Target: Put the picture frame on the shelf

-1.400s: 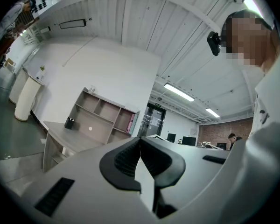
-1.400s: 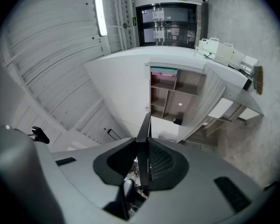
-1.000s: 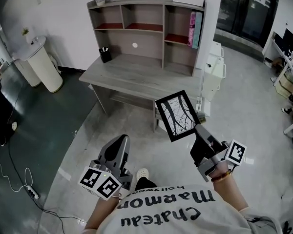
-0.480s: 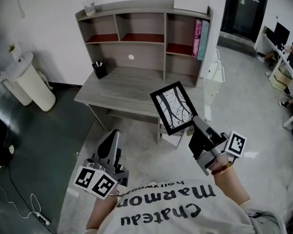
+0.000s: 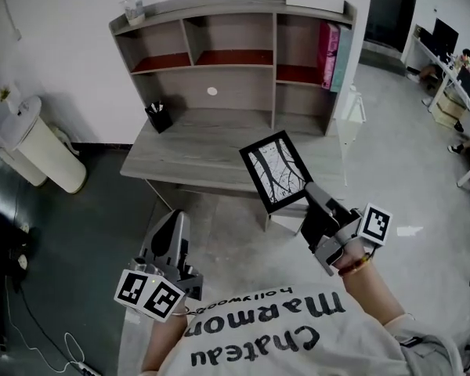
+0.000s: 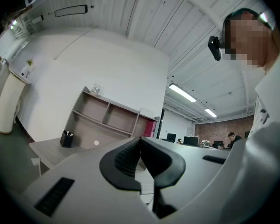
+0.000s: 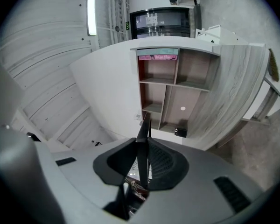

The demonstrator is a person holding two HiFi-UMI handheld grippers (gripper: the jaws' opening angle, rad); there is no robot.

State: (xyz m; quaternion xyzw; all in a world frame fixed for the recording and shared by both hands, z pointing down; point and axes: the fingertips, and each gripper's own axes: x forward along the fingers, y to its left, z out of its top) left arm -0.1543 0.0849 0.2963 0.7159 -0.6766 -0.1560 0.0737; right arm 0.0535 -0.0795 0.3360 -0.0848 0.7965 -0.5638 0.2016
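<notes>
**Picture frame**: black border, pale branch print. It is carried in the air, tilted, over the floor just short of the desk.

**Hold:** the right gripper has its jaws narrowed onto the frame's lower edge, which sits edge-on between the pads. The left gripper is low at the person's left, jaws together on nothing.

**Hazards, as judged:**
- The grip is on one edge only, so the frame may pivot or slip if swung.
- A tilted frame may catch a divider or board of the shelf on entry.
- If set too upright, it may topple forward.

**Surroundings:**
- Books fill part of the right compartment; the other compartments look bare.
- A pen holder stands on the desk at left.
- A cup sits on the shelf top.
- A white bin stands well to the left.

**In the way:** the depth of the desk lies between the person and the shelf.
</notes>
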